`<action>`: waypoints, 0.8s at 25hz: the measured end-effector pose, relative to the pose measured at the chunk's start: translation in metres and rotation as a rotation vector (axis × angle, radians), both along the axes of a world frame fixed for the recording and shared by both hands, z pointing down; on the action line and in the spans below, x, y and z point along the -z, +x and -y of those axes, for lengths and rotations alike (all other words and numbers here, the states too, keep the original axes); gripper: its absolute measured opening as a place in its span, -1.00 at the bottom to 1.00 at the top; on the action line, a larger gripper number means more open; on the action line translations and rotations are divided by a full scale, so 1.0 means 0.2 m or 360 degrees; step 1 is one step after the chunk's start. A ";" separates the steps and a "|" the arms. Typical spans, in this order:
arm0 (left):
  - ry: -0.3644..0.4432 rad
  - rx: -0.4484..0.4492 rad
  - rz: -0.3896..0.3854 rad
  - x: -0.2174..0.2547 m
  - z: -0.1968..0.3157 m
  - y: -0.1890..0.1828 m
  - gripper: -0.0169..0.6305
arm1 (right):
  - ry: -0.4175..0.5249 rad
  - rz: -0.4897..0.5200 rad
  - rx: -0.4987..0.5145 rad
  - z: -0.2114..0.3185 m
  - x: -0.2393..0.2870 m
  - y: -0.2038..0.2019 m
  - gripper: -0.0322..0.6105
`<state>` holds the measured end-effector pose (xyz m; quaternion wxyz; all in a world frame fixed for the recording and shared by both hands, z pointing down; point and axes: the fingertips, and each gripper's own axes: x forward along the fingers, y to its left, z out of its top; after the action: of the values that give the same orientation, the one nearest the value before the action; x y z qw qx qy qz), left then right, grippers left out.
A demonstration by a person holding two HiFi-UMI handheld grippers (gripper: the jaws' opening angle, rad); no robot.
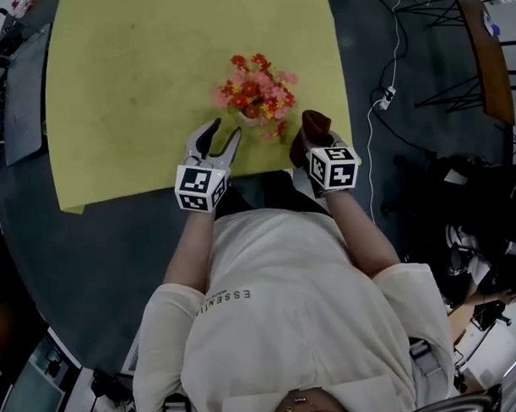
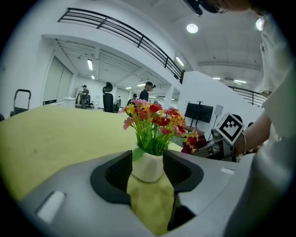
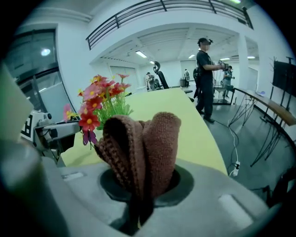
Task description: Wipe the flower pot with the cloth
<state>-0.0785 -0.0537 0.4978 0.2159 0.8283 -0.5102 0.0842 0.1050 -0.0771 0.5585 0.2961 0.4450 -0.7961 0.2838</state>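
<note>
A small white flower pot [image 1: 249,118] with red, pink and yellow flowers [image 1: 258,84] stands near the front edge of the yellow-green table [image 1: 136,95]. My left gripper [image 1: 221,135] is open just left of the pot. In the left gripper view the pot [image 2: 148,166] shows in the gap between the dark pads [image 2: 115,173], which do not press on it. My right gripper [image 1: 313,142] is right of the pot, shut on a folded brown knitted cloth [image 1: 313,125]. The cloth [image 3: 143,146] sticks up from the jaws in the right gripper view, with the flowers [image 3: 104,99] behind it to the left.
The table's front edge [image 1: 265,168] lies right under both grippers. A cable and plug [image 1: 388,95] lie on the dark floor to the right, by a desk [image 1: 489,49]. Several people [image 3: 206,76] stand far off in the hall.
</note>
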 end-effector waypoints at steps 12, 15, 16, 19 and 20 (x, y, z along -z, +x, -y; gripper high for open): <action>0.0222 -0.0347 0.0107 -0.13 0.21 0.23 0.96 | 0.0084 -0.0014 0.0358 0.30 0.01 -0.04 -0.76; 0.0241 -0.0548 0.0210 -0.21 0.23 0.29 0.96 | 0.0084 -0.0024 0.0389 0.32 -0.01 -0.02 -0.76; 0.0236 -0.0589 0.0222 -0.23 0.25 0.31 0.96 | 0.0083 -0.0024 0.0394 0.33 -0.01 -0.01 -0.76; 0.0176 -0.0644 0.0199 -0.27 0.28 0.34 0.95 | 0.0096 -0.0004 0.0397 0.34 -0.01 0.00 -0.76; 0.0150 -0.0649 0.0193 -0.28 0.28 0.35 0.95 | 0.0107 0.0001 0.0400 0.35 0.00 0.00 -0.76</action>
<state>-0.0093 -0.1097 0.5531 0.1242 0.9170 -0.3474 0.1519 0.1046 -0.1461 0.5587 0.3138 0.3513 -0.8548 0.2177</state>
